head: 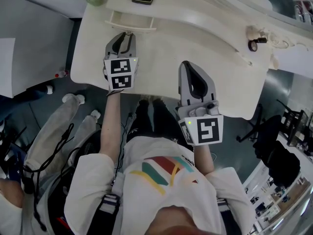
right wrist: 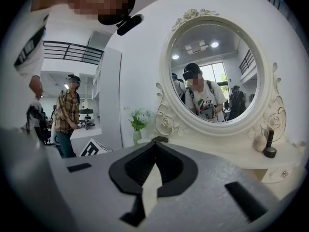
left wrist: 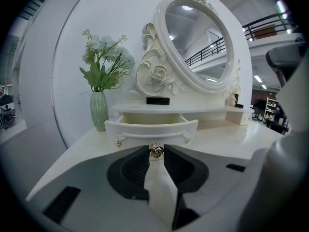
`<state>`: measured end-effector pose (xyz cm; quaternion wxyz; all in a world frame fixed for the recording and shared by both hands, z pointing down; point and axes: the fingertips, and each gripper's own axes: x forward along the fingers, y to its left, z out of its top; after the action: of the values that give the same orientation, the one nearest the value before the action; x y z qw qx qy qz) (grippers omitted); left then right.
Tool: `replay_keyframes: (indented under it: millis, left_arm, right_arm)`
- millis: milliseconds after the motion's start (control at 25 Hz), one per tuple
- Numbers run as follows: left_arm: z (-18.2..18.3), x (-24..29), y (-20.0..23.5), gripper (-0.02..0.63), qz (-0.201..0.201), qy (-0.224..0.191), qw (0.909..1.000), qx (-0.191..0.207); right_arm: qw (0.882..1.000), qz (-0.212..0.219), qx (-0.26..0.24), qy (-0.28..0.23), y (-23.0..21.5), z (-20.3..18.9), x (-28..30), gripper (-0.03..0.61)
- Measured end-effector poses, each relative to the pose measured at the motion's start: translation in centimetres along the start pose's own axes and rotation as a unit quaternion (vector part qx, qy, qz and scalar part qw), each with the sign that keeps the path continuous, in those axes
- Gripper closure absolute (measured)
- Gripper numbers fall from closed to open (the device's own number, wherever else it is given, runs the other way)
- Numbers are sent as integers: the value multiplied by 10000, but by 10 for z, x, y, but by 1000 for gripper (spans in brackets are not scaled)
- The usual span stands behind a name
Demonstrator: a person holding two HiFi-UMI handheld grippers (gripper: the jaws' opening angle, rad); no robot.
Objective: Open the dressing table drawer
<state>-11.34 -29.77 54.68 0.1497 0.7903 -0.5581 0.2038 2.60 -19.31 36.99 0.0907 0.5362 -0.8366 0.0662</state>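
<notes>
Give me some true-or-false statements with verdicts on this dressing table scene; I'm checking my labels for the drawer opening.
1. The left gripper is clamped on the gold knob of the drawer. True.
2. The drawer is fully shut. False: it stands partly pulled out.
3. The right gripper holds something. False: its jaws are together on nothing.
4. A black box lies on the shelf above the drawer. True.

Green vase w/ flowers [left wrist: 99,111] left of oval mirror [left wrist: 200,45]; black box [left wrist: 158,100] at mirror base
</notes>
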Motion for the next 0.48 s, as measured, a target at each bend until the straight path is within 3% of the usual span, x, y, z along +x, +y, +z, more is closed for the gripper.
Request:
replay_keyframes:
  millis: [480]
  left_arm:
    - [-9,-14,-2,523,2,40,10000,-13]
  right_arm:
    - [10000,74,-29,-42,10,1,-3,578]
